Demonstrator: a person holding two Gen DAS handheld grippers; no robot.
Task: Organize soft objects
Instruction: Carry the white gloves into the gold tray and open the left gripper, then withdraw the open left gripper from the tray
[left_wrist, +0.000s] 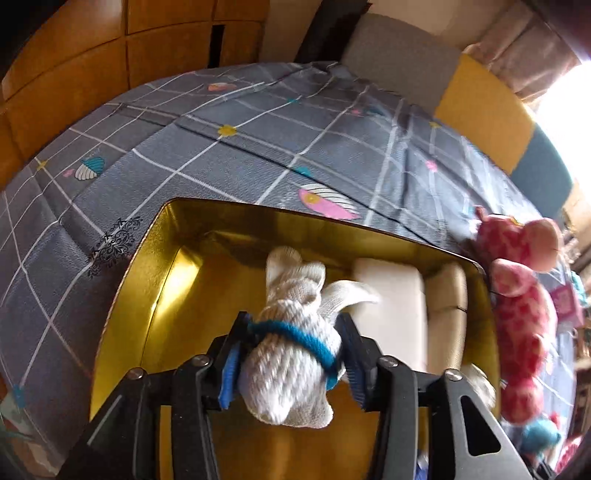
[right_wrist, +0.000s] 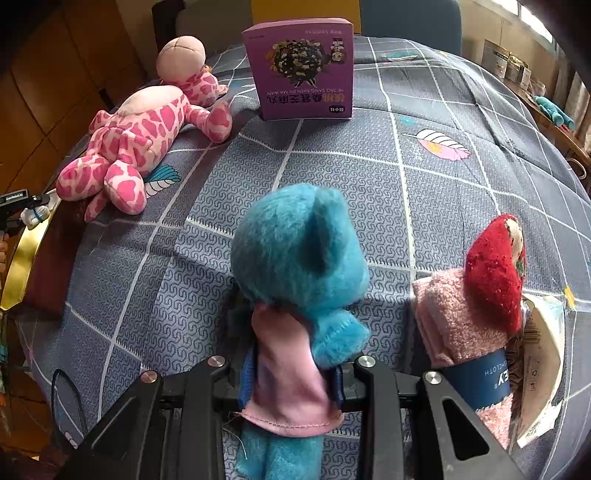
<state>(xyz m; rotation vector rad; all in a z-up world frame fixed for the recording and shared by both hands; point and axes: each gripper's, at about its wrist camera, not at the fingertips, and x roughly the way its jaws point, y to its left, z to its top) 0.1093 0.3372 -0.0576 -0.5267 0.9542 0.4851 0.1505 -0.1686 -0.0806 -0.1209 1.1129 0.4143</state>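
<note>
The left tongs (left_wrist: 291, 354) are closed snugly around a white knitted sock bundle tied with a blue band (left_wrist: 291, 350), held over the shiny gold rectangular tin box (left_wrist: 155, 280). Inside the box, right of the bundle, lie a white foam block (left_wrist: 391, 306) and a beige pad (left_wrist: 447, 291). The right tongs (right_wrist: 291, 384) pinch a blue plush bear in a pink shirt (right_wrist: 299, 266) above the grey checked bedspread (right_wrist: 443, 192). Beyond the bear lie a pink spotted plush giraffe (right_wrist: 136, 140) and a purple printed carton (right_wrist: 303, 70); a pink and red fluffy sock roll (right_wrist: 476, 306) sits just right.

The sock bundle (left_wrist: 291, 343) hangs over the tin (left_wrist: 147, 258) (2 pads (left_wrist: 388, 295) inside), giraffe toy (left_wrist: 524, 317) right.
</note>
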